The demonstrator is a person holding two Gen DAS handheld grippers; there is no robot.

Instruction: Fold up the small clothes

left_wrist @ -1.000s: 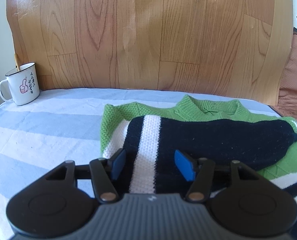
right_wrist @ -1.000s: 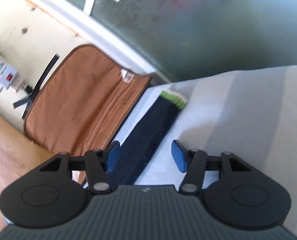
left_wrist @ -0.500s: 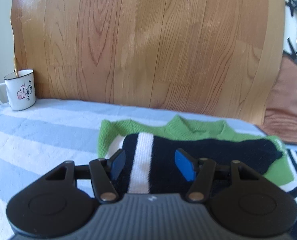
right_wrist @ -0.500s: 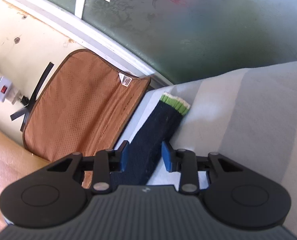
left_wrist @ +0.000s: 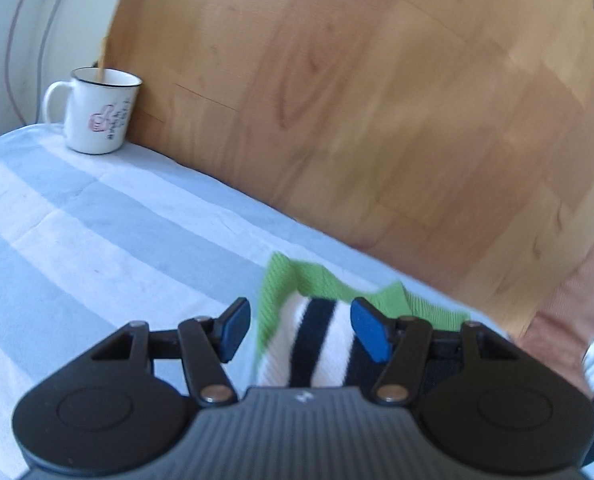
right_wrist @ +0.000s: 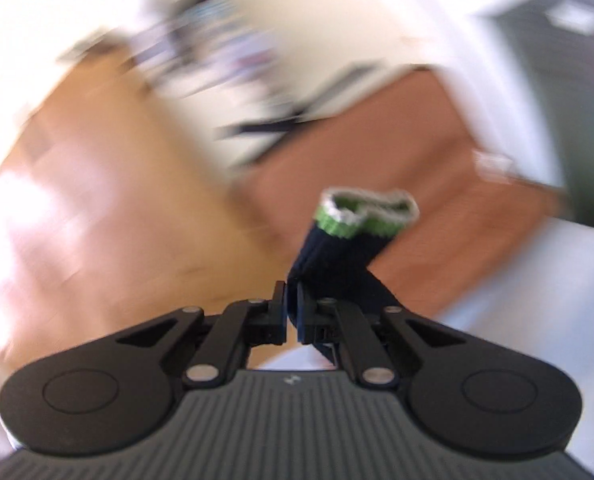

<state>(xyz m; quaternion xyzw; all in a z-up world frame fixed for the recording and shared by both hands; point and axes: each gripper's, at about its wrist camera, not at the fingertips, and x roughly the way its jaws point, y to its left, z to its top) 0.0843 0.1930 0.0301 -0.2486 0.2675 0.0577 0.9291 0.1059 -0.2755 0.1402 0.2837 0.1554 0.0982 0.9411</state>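
A small knit sweater [left_wrist: 321, 332], green with white and dark navy stripes, lies on the striped bed sheet [left_wrist: 97, 240]. In the left wrist view my left gripper [left_wrist: 297, 330] is open and empty, its blue pads on either side of the sweater's near corner, above it. In the right wrist view my right gripper [right_wrist: 293, 308] is shut on the navy sleeve [right_wrist: 337, 264]. The sleeve's green and white cuff [right_wrist: 371, 212] sticks up past the fingertips, lifted off the bed. The view is motion-blurred.
A white enamel mug [left_wrist: 97, 114] stands at the far left of the bed against the wooden headboard [left_wrist: 357, 100]. A brown cushion [right_wrist: 437, 168] leans at the right end of the headboard; it also shows in the left wrist view [left_wrist: 569, 312].
My right gripper closed on the navy sleeve and lifted it, swinging fast. My left gripper stayed open and tilted and pulled back, so less of the sweater shows.
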